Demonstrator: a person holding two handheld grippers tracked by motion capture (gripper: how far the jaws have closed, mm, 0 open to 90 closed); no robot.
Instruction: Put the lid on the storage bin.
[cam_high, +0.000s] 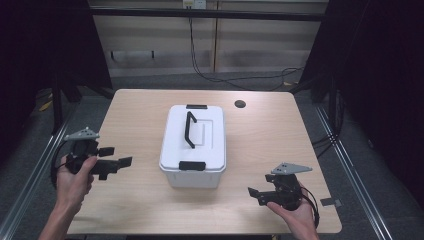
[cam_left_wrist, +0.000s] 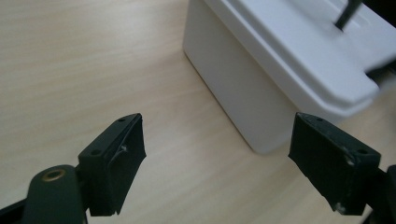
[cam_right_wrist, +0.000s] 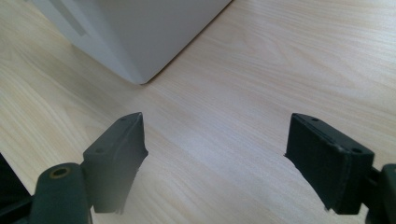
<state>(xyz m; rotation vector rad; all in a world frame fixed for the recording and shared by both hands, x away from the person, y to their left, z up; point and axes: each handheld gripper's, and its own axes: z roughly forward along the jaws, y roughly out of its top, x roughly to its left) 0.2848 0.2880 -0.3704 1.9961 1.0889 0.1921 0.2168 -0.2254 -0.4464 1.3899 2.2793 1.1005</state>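
White plastic box (cam_high: 193, 150) with a black handle (cam_high: 190, 129) on its lid is sitting closed on the table (cam_high: 135, 107), between the two tongs and farther from the person than both. Left tongs (cam_high: 116, 156) are hovering to the box's left side, clear of it, jaws standing wide apart and holding nothing; bare wood is showing between the jaw tips and the box wall. In the left gripper view the box corner (cam_left_wrist: 261, 144) is lying just ahead of the left tongs (cam_left_wrist: 217, 154), toward the right-hand jaw, not touching it. Right tongs (cam_high: 256, 194) are hovering to the right of the box and nearer the person, jaws likewise spread wide and empty. In the right gripper view the box's lower corner (cam_right_wrist: 140, 77) is lying ahead of the right tongs (cam_right_wrist: 215, 156), above the left-hand jaw, with open table between. A black latch (cam_high: 192, 165) is sitting on the box's near edge, another latch (cam_high: 196, 106) on the far edge. Beyond the box, a round hole (cam_high: 240, 104) is lying near the table's far edge. Open table is lying around the box on all sides.
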